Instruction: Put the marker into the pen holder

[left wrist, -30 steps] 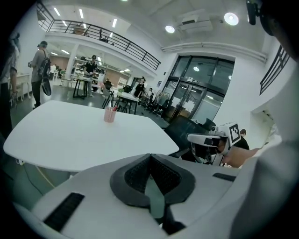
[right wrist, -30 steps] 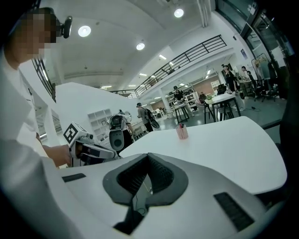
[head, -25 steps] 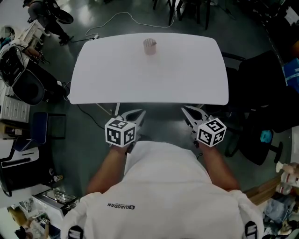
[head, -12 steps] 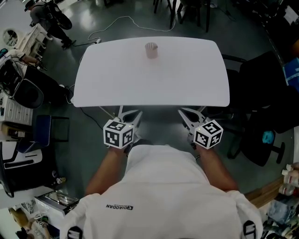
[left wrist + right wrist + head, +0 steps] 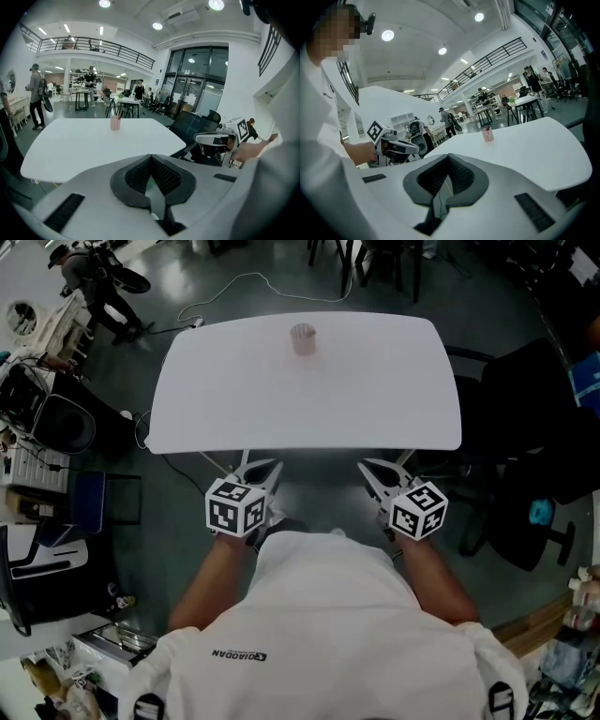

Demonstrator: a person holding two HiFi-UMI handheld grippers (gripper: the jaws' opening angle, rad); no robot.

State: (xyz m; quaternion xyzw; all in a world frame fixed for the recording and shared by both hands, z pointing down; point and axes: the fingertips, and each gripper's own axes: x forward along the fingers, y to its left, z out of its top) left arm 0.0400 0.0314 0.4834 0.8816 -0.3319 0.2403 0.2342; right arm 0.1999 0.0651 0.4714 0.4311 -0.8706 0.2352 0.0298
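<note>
A small pink pen holder stands upright near the far edge of the white table. In the left gripper view the pen holder has thin things sticking out of its top, too small to name. No loose marker shows on the table. My left gripper and right gripper hang side by side just short of the table's near edge, close to my body. In the left gripper view the left gripper is shut with nothing in it. The right gripper is shut and empty as well.
A black office chair stands right of the table, with another chair base nearer me. A white cable runs over the floor beyond the table. Equipment and a dark round thing crowd the left side. People stand far off in the hall.
Both grippers have shifted slightly left and a little closer to my body since a second ago. Over the last half second they have held still.
</note>
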